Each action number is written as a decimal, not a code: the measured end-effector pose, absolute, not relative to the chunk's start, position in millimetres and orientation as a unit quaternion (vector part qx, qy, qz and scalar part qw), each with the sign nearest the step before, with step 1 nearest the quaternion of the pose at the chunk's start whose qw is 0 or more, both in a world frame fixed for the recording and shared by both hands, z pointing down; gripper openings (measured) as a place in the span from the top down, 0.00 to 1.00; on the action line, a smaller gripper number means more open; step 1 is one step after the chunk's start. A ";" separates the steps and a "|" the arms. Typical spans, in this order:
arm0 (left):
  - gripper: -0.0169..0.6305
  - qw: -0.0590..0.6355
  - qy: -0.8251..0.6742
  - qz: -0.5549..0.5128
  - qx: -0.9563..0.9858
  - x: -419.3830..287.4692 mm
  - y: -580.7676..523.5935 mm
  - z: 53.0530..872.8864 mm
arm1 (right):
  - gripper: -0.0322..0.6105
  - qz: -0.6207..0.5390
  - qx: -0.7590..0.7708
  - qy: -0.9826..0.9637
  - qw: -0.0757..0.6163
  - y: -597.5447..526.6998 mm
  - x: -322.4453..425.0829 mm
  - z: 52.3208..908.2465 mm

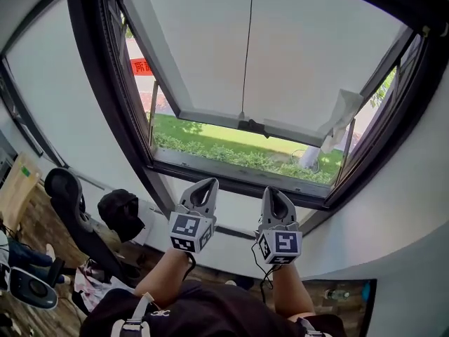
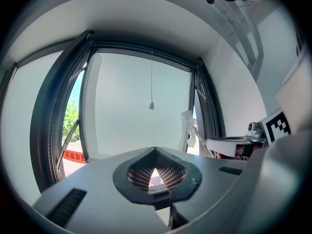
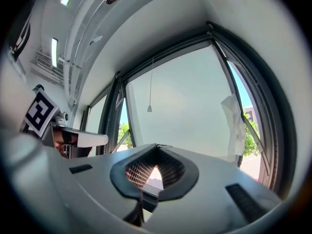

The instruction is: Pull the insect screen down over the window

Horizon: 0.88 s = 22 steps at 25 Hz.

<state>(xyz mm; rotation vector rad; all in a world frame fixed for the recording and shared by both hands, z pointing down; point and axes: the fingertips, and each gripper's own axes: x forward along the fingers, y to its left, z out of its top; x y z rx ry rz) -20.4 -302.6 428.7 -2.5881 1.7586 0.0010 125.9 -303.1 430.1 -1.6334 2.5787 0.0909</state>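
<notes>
The pale grey insect screen point(image 1: 295, 55) covers most of the window, and its bottom bar point(image 1: 245, 123) hangs a little above the dark sill point(image 1: 231, 174). A thin pull cord point(image 1: 248, 48) runs down the screen's middle to a dark handle point(image 1: 248, 126). In the gripper views the cord ends in a small weight point(image 2: 151, 105) point(image 3: 149, 108). My left gripper point(image 1: 205, 186) and right gripper point(image 1: 272, 193) are side by side below the sill, apart from the screen. Both are shut with nothing between the tips.
Grass and hedge point(image 1: 238, 149) show through the gap under the screen. A white cloth point(image 1: 339, 118) hangs at the frame's right side. A black chair point(image 1: 66, 202) and a dark bag point(image 1: 121, 213) stand at lower left. White wall point(image 1: 407, 209) rises at the right.
</notes>
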 end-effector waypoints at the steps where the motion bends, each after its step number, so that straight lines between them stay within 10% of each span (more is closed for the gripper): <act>1: 0.96 0.004 0.563 0.005 -0.826 -24.5 -306.8 427.4 | 0.94 0.034 -0.533 0.844 0.043 -306.5 123.0 428.9; 18: 0.96 0.239 0.556 -0.062 -0.794 -96.6 -360.8 316.7 | 0.94 0.202 -0.580 0.789 0.007 -331.9 132.8 340.0; 22: 0.74 0.309 0.539 -0.112 -0.776 -106.9 -366.7 284.8 | 0.76 0.274 -0.563 0.779 -0.039 -332.2 139.7 298.3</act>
